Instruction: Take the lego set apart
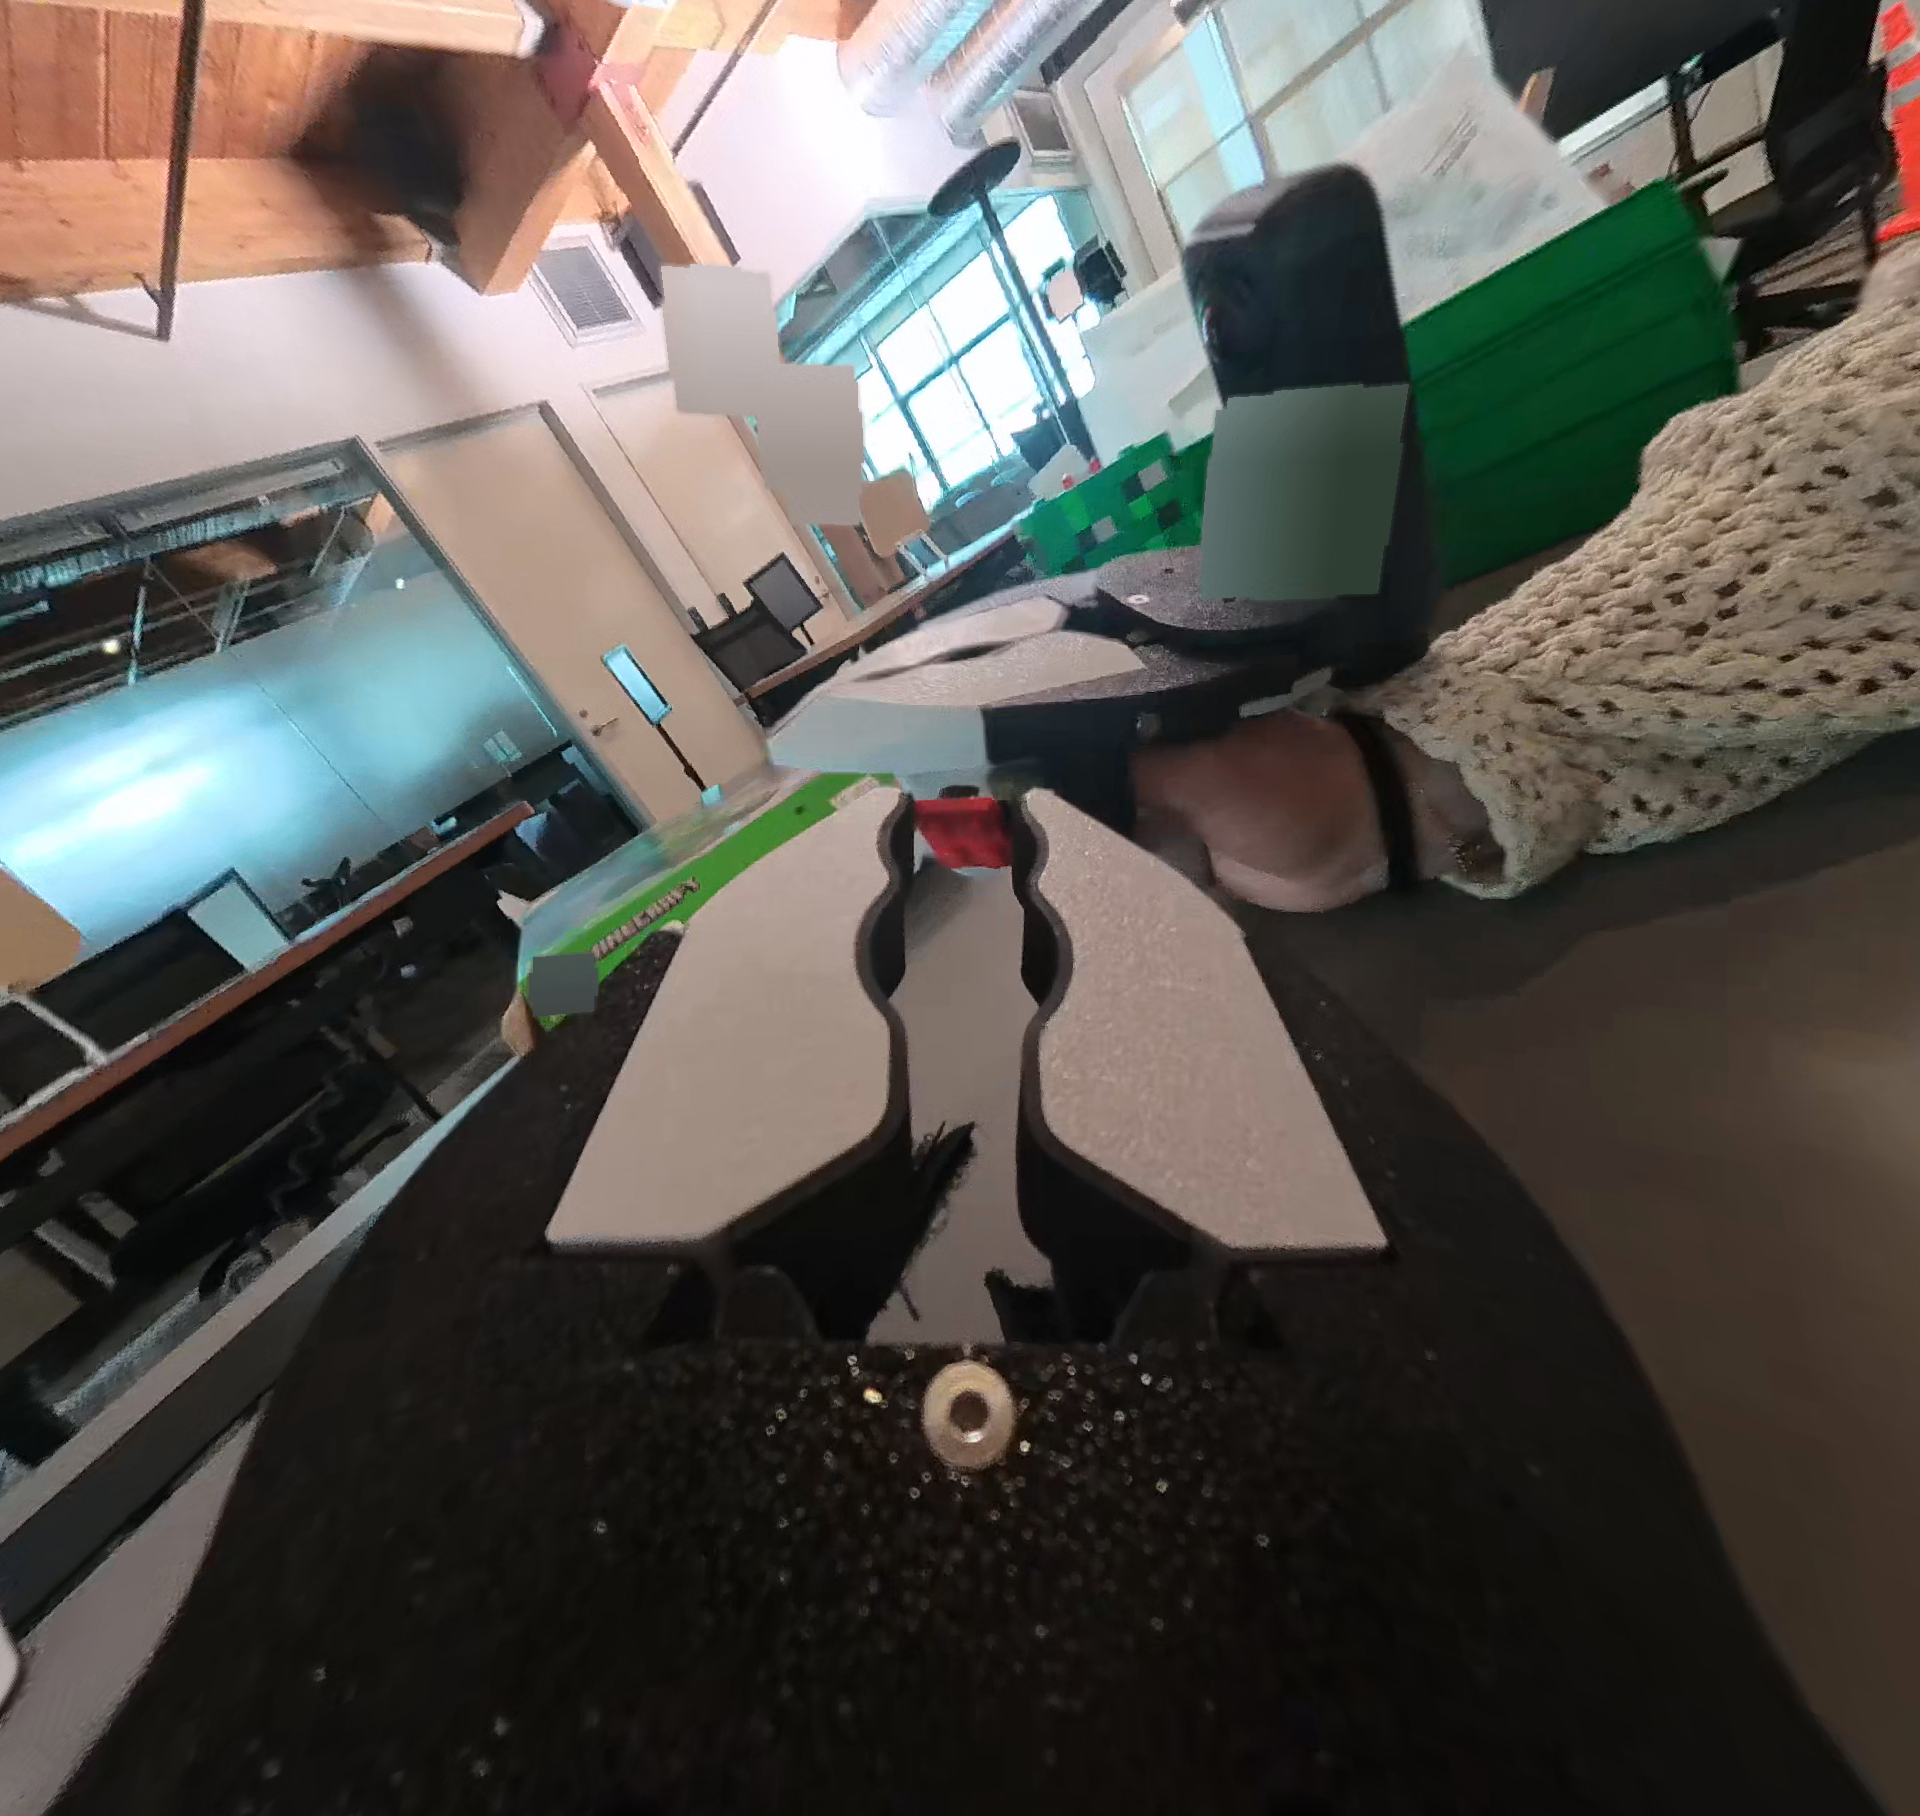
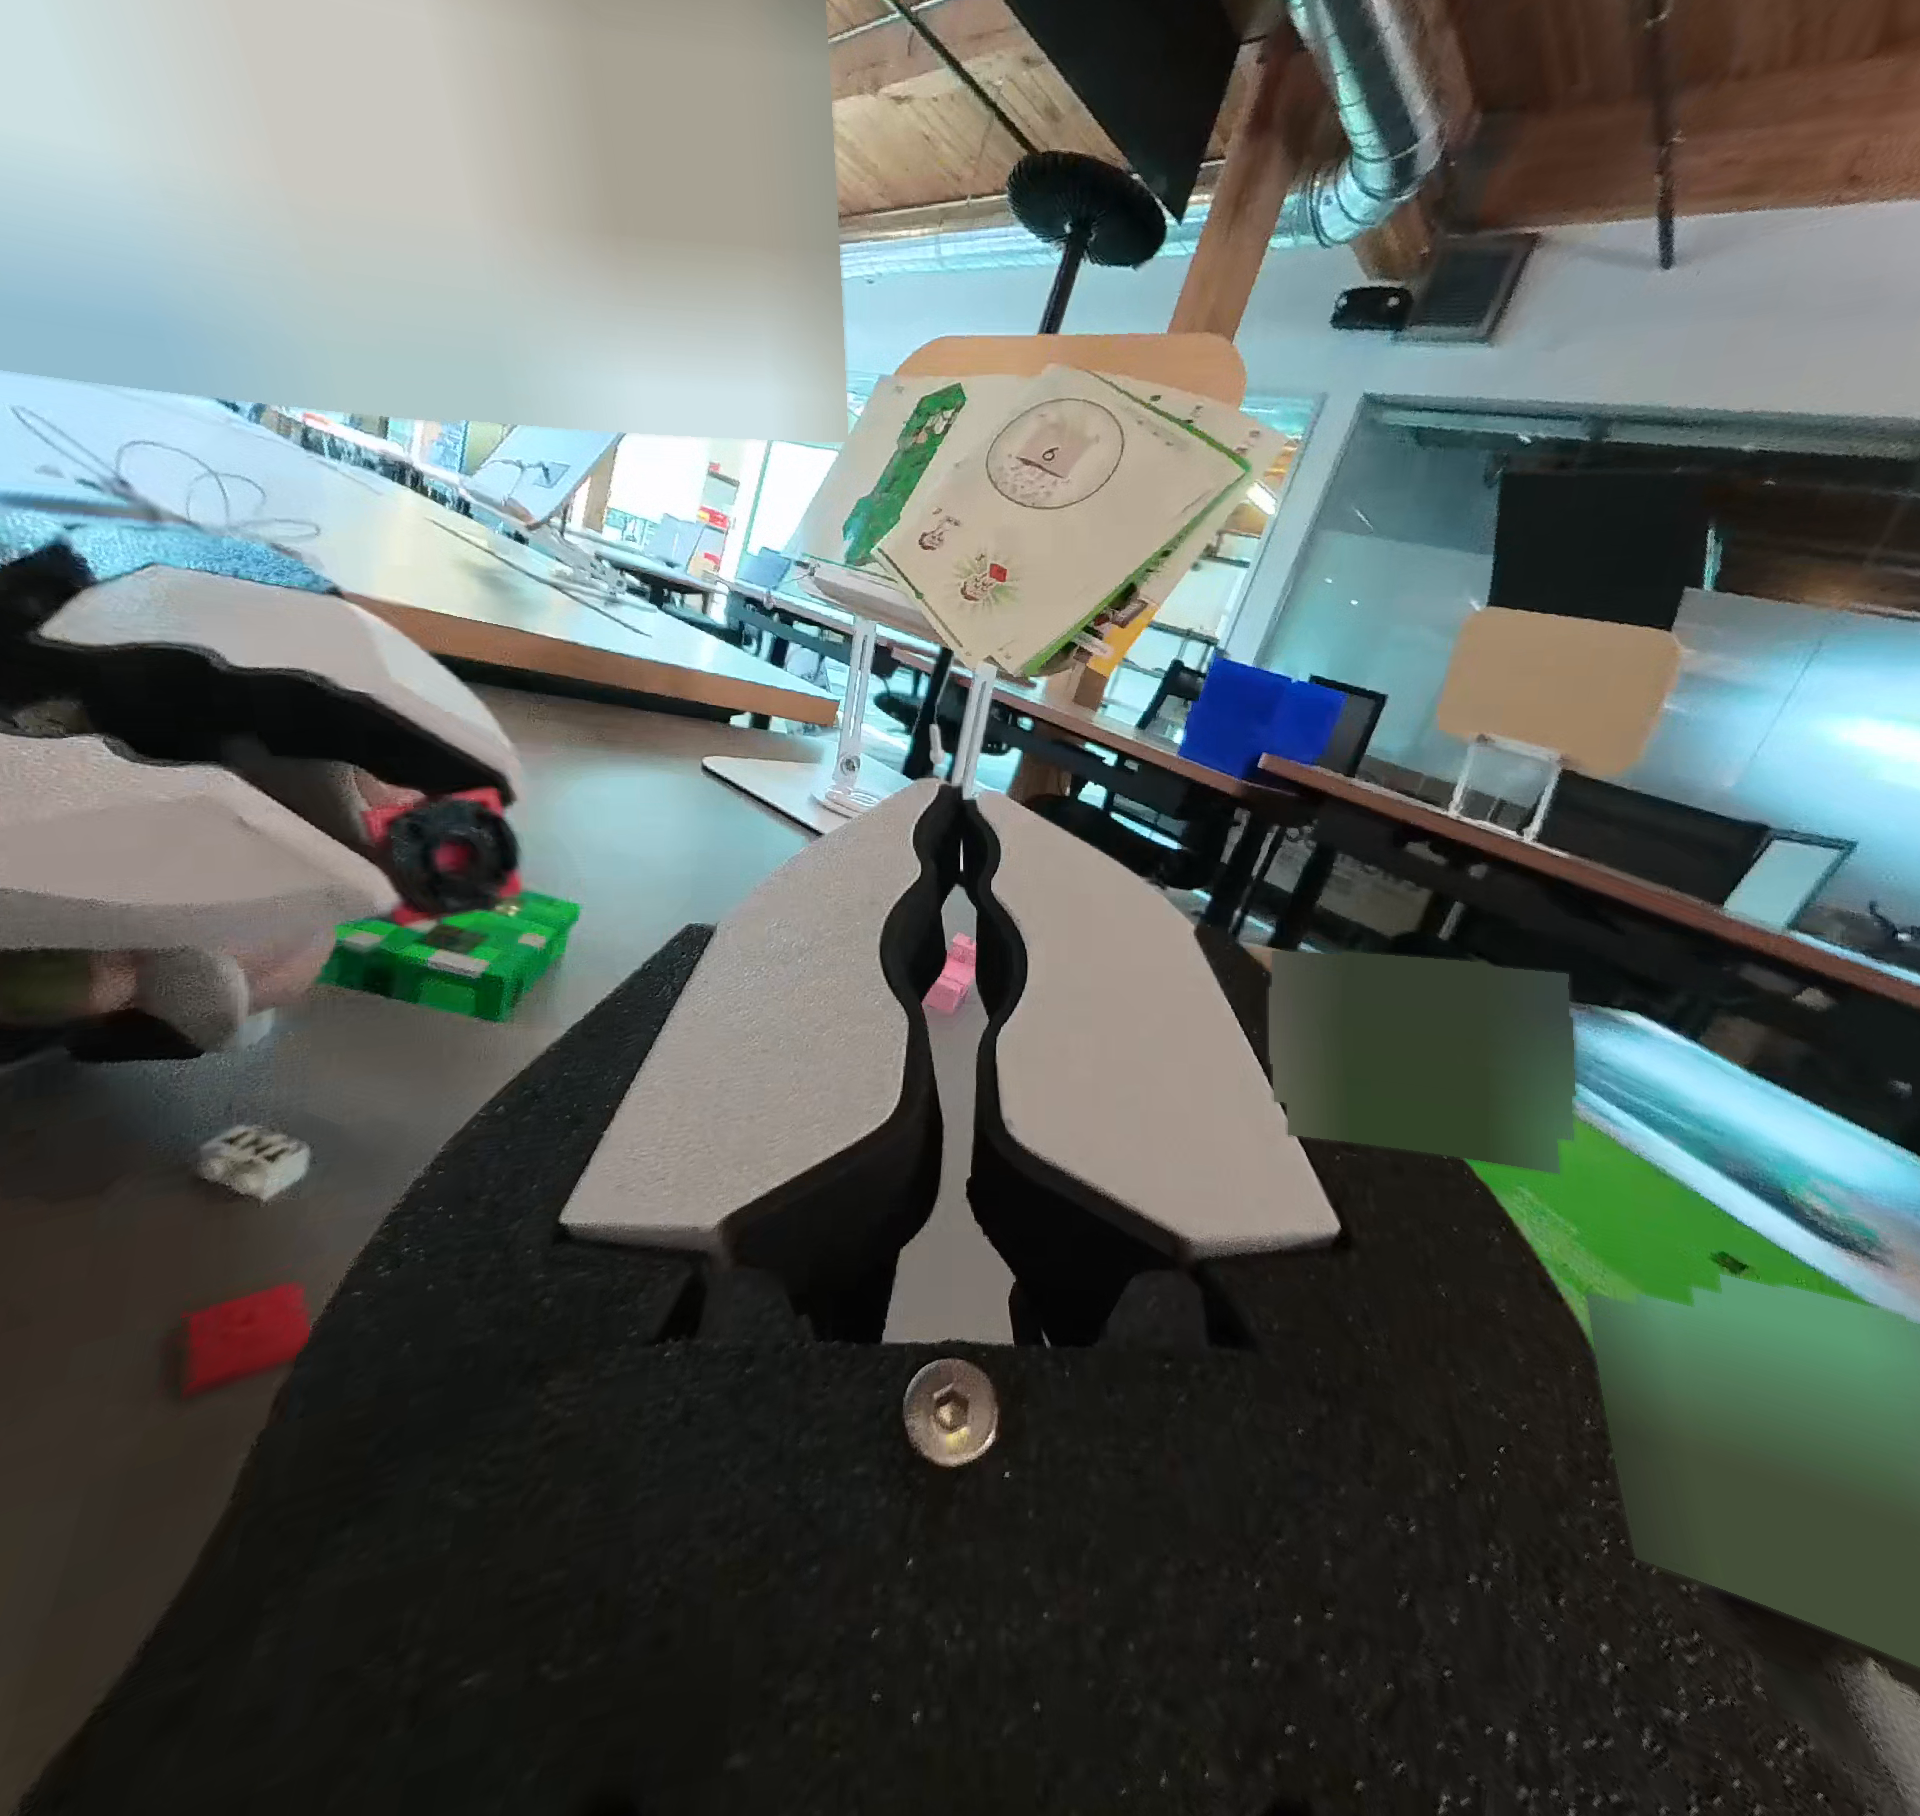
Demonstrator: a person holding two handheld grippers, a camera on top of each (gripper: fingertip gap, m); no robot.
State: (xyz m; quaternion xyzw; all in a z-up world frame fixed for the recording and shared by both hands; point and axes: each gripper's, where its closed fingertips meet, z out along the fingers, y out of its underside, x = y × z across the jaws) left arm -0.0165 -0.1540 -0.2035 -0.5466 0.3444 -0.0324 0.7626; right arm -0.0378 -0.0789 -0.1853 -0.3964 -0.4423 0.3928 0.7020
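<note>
My left gripper (image 1: 961, 810) is shut on a small red and black lego piece (image 1: 961, 831), held above the grey table. In the right wrist view that gripper (image 2: 447, 847) is at the left, with the round black part of the piece (image 2: 452, 852) facing the camera. Just below and behind it, a green lego block (image 2: 457, 956) sits on the table. My right gripper (image 2: 961, 802) is shut with its tips together and nothing seen between them. In the left wrist view it (image 1: 810, 727) is held by a hand in a knit sleeve, just beyond my left fingertips.
Loose pieces lie on the table: a pink one (image 2: 951, 977), a white one (image 2: 255, 1158) and a red one (image 2: 244, 1335). An instruction booklet (image 2: 1049, 519) stands on a holder behind. A green set box (image 1: 675, 883) lies nearby, with a green crate (image 1: 1558, 395) farther back. My hands' fingertips stand some 8 centimetres from each other.
</note>
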